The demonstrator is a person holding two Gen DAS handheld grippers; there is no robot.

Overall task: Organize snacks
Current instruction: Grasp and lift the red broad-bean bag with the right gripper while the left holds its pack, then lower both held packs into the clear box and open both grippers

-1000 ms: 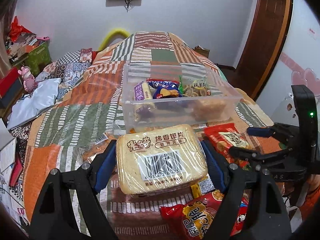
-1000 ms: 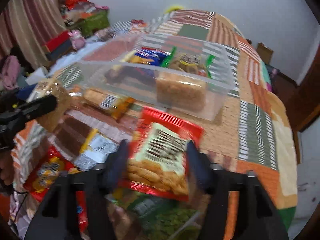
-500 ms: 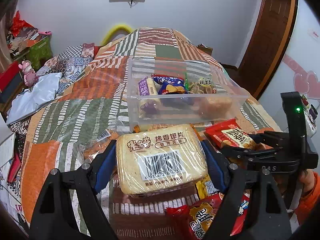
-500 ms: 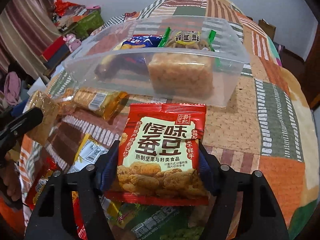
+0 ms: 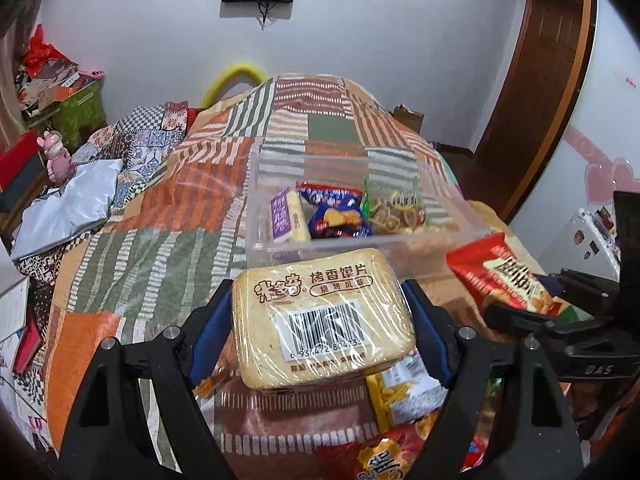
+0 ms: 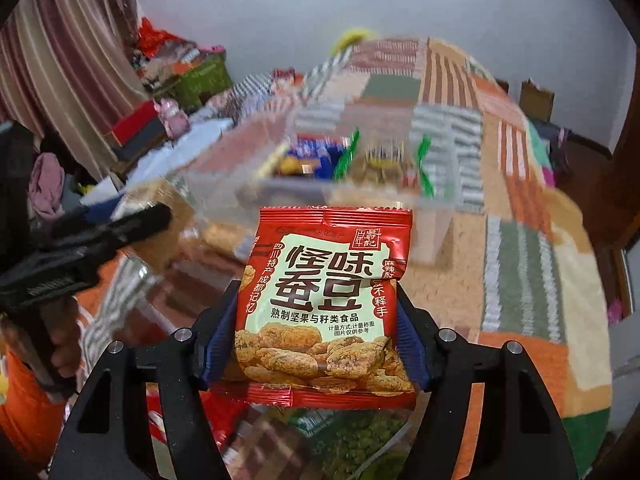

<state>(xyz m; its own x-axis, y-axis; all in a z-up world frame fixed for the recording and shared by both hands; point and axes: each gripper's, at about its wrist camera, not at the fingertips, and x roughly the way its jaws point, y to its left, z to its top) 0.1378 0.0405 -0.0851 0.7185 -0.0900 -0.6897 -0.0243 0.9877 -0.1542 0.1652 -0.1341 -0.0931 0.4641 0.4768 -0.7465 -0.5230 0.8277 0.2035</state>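
My left gripper [image 5: 320, 332] is shut on a tan cracker pack [image 5: 320, 316] with a barcode, held above the bed just in front of the clear plastic bin [image 5: 260, 224]. The bin holds several snack packets [image 5: 336, 216]. My right gripper [image 6: 316, 340] is shut on a red snack bag [image 6: 320, 304] with Chinese print, lifted off the bed short of the bin [image 6: 460, 200]. In the left wrist view the right gripper [image 5: 532, 304] and its red bag [image 5: 500, 272] show at the right. In the right wrist view the left gripper [image 6: 100, 236] shows at the left.
The bin stands on a patchwork bedspread [image 5: 160, 208]. Loose snack packets [image 5: 400, 396] lie on the bed below both grippers, among them a green pack [image 6: 352, 436]. A wooden door [image 5: 532, 80] is at the right; clutter and boxes [image 5: 60, 108] at the left.
My right gripper has closed on the red bag and lifted it off the bed toward the bin. My left gripper has raised the cracker pack and moved closer to the bin.
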